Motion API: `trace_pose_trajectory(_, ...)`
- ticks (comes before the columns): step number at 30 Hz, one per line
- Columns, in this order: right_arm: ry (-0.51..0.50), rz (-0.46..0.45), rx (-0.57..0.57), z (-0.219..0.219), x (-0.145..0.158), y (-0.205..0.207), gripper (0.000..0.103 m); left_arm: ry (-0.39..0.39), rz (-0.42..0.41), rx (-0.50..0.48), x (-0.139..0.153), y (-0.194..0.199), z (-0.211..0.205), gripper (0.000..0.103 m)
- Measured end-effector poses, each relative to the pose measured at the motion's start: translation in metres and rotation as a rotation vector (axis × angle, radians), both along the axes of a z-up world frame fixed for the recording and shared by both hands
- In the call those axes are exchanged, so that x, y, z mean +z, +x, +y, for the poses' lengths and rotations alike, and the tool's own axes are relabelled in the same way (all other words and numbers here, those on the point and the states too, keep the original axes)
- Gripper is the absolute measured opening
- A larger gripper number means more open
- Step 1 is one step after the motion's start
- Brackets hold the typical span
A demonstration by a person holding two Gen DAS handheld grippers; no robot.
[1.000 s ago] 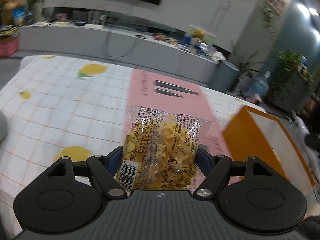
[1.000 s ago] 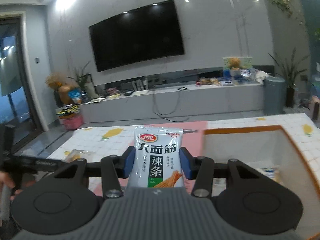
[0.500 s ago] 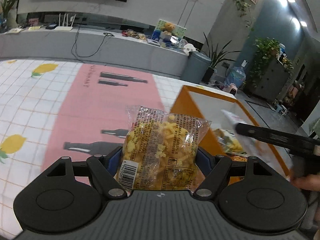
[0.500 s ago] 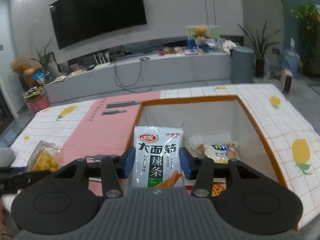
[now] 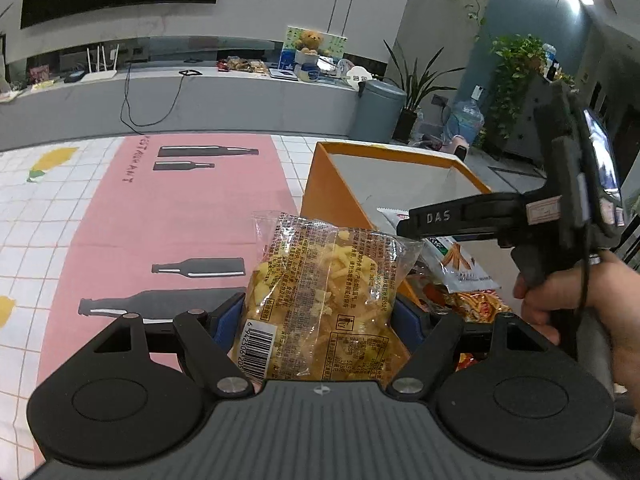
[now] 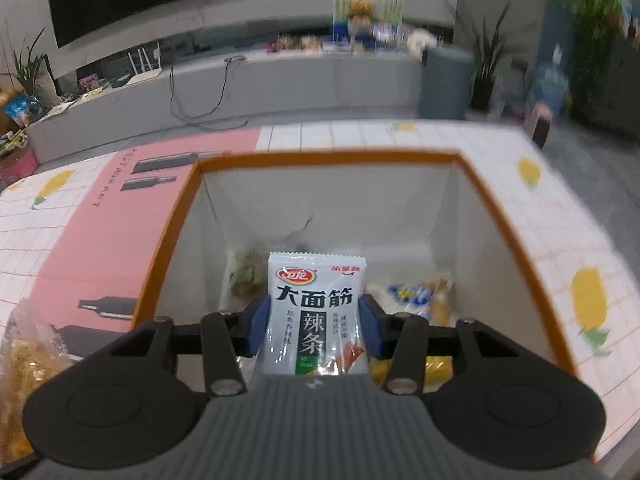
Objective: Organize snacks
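Two handheld grippers are working over one orange-rimmed cardboard box with white inner walls [image 6: 516, 224], each carrying one snack. The left gripper [image 5: 320, 320] is clamping a clear crinkly bag of yellow snack pieces [image 5: 324, 300] — barcode facing up — just beside the box's near corner. The right gripper [image 6: 314, 328], marked "DAS" on its side, is tilting down into the box, its jaws easing apart around a white foil packet printed "大面筋 辣条" [image 6: 316, 312]. A bare hand [image 5: 576, 300] is gripping its handle.
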State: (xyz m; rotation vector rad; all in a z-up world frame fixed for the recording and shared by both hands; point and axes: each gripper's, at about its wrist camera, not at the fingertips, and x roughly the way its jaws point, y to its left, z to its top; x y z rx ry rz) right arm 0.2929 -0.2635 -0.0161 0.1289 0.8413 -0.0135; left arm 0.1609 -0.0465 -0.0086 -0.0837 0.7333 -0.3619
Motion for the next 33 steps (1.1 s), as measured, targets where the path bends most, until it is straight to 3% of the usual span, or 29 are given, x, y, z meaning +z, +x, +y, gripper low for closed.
trace_pose_trajectory(2,0.012,0.003,-0.016,-0.003,0.002,-0.005,0.06,0.005,-0.002,0.001,0.0,-0.001,-0.002,0.087)
trace_pose_trajectory(3,0.012,0.007,-0.025,-0.005,0.004,-0.007,0.074,0.007,0.002,0.001,0.0,-0.001,-0.003,0.087)
trace_pose_trajectory(4,0.022,0.001,-0.029,-0.006,0.006,-0.011,0.08,0.011,0.004,0.001,0.001,-0.002,-0.004,0.087)
trace_pose_trajectory(10,0.115,-0.056,-0.022,-0.033,0.039,-0.049,0.082,0.064,-0.029,-0.004,0.019,-0.01,-0.018,0.087)
trace_pose_trajectory(16,-0.012,-0.097,0.018,-0.065,0.071,-0.105,0.089,0.094,-0.048,-0.022,0.035,-0.008,-0.056,0.088)
trace_pose_trajectory(23,-0.083,-0.109,0.008,-0.106,0.074,-0.145,0.089,0.155,-0.051,-0.041,0.026,0.007,-0.122,0.089)
trace_pose_trajectory(26,-0.055,-0.111,-0.013,-0.119,0.073,-0.153,0.089,0.22,-0.146,-0.053,0.022,-0.004,-0.137,0.103)
trace_pose_trajectory(29,-0.016,-0.11,-0.036,-0.127,0.073,-0.158,0.089,0.318,-0.189,-0.002,0.023,-0.017,-0.146,0.103)
trace_pose_trajectory(33,0.005,-0.114,-0.059,-0.127,0.073,-0.169,0.089,0.263,-0.149,-0.01,0.03,-0.029,-0.138,0.103)
